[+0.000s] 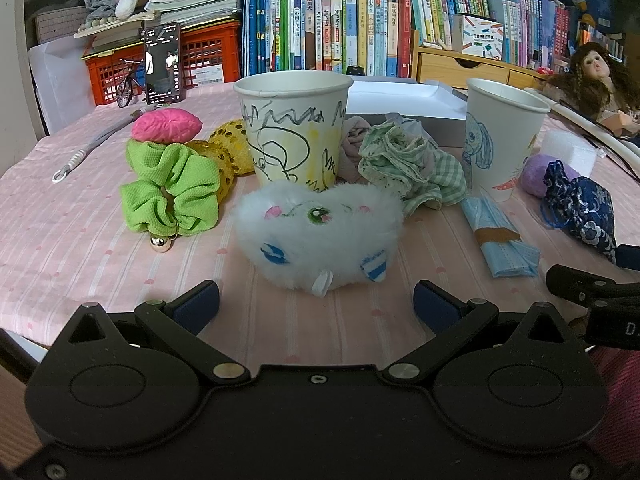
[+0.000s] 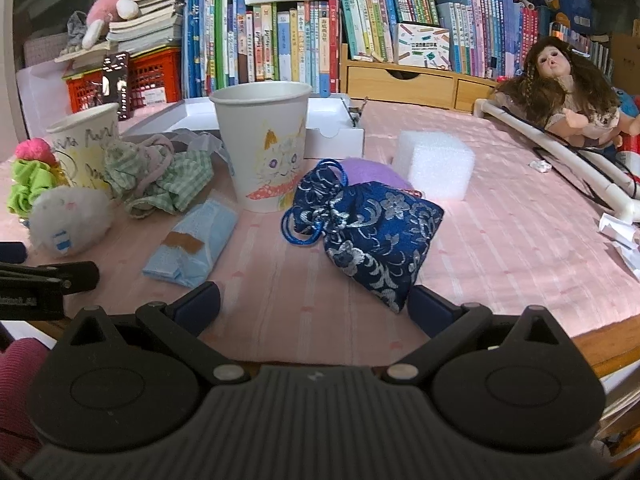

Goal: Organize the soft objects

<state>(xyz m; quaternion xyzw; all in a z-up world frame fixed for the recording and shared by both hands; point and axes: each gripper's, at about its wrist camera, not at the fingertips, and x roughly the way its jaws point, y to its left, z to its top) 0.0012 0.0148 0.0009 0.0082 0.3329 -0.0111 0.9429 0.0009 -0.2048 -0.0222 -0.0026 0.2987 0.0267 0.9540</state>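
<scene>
Tongs first: our left gripper [image 1: 316,300] stands wide open and empty, low over the pink cloth [image 1: 80,248], its jaws either side of a gap that faces the white plush [image 1: 320,232] just ahead. Our right gripper [image 2: 314,304] is likewise spread and holds nothing; the blue pouch [image 2: 368,232] lies just in front of it, one corner close to the right jaw. Neither toy is touched yet.

Between plush and pouch lies a folded mask [image 1: 500,240]. Left of the plush sits a green scrunchie [image 1: 172,188] with a pink toy [image 1: 166,126] on top and a yellow sequin piece [image 1: 224,156] behind. Past the plush stands the scribbled cup [image 1: 292,128], upright and apparently empty, with a checked cloth [image 1: 412,168] bunched at its right. The cat cup [image 2: 264,148] stands behind the pouch, a purple ball [image 2: 372,172] and a foam block [image 2: 434,164] beside it. Farther back lie a white box [image 2: 336,136], a doll [image 2: 568,88] and books [image 2: 280,40].

We judge that sorting is only starting: every soft thing still lies on the cloth, none in a cup that we can see. Next we would ease the left jaws forward around the plush, close gently, then lift it clear of the cup's rim; where it belongs we cannot tell.
</scene>
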